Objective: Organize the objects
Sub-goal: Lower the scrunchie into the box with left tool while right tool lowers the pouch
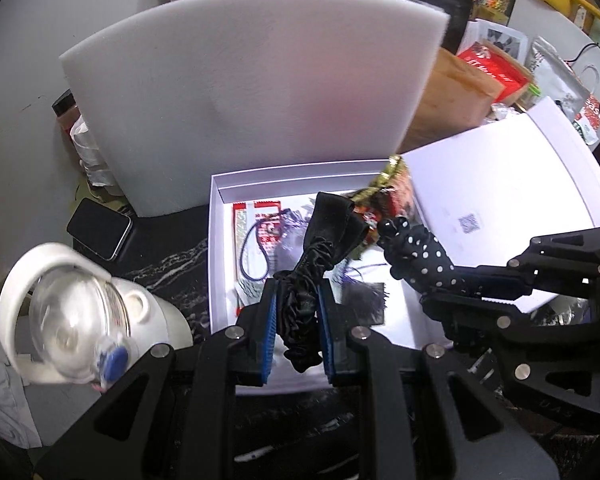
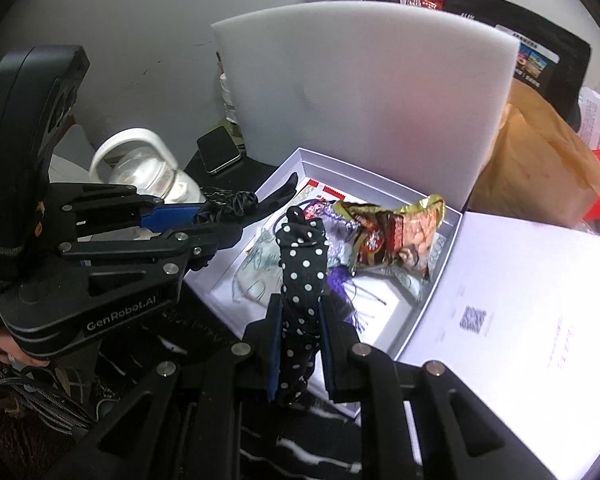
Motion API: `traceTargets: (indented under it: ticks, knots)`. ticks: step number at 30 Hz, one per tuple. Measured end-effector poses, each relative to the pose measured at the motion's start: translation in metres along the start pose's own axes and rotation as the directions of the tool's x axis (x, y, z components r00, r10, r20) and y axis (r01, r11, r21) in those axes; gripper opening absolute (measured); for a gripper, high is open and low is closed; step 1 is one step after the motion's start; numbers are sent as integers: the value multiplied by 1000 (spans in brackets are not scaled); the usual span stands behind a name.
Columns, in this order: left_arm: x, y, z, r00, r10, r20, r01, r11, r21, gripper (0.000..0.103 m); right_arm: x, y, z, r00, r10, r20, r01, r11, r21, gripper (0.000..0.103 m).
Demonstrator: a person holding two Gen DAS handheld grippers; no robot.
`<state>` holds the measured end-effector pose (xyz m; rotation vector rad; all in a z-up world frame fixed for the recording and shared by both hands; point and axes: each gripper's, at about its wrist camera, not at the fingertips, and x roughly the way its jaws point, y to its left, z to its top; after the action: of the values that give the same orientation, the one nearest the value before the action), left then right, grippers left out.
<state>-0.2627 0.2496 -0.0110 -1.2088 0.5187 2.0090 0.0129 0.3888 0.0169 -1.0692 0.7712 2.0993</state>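
Black ruched fabric, a scrunchie-like band (image 1: 304, 300), is clamped in my left tongs (image 1: 298, 316), closed tight on it above the open white box (image 1: 216, 240) on the dark marbled desk (image 1: 172, 252). My right tongs (image 1: 452, 284) come in from the box's right side.

From the right wrist, my right tongs (image 2: 300, 332) are closed on a black polka-dot band (image 2: 304, 264) over the same white box (image 2: 440, 264). A crumpled snack packet (image 2: 396, 232) lies inside the box, and white foam board (image 2: 364, 96) stands behind it.

Two hair ties (image 1: 304, 280), one white box (image 1: 216, 264).
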Motion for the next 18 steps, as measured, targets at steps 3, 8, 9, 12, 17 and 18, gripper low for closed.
traceTargets:
  ticks: [3,8,9,12,17,18]
  knots:
    - [13,6,8,1000,11,-4,-11,1000,-3,18,11,-6,7,1000,0,1,0,1000,14,16]
    - [34,12,19,1000,26,-5,-26,1000,-10,18,28,-16,16,1000,-18,-2,18,1000,11,16]
    - [39,14,21,1000,25,-3,-25,1000,-8,18,31,-17,18,1000,-21,-3,21,1000,11,16]
    - [55,18,27,1000,17,-10,-17,1000,-13,18,39,-21,22,999,-32,-7,32,999,7,16]
    - [77,23,34,1000,9,-22,-9,1000,-25,18,54,-29,28,999,-39,-18,40,999,19,16]
    - [82,24,35,1000,6,-26,-6,1000,-28,18,57,-31,29,999,-40,-20,40,999,22,16]
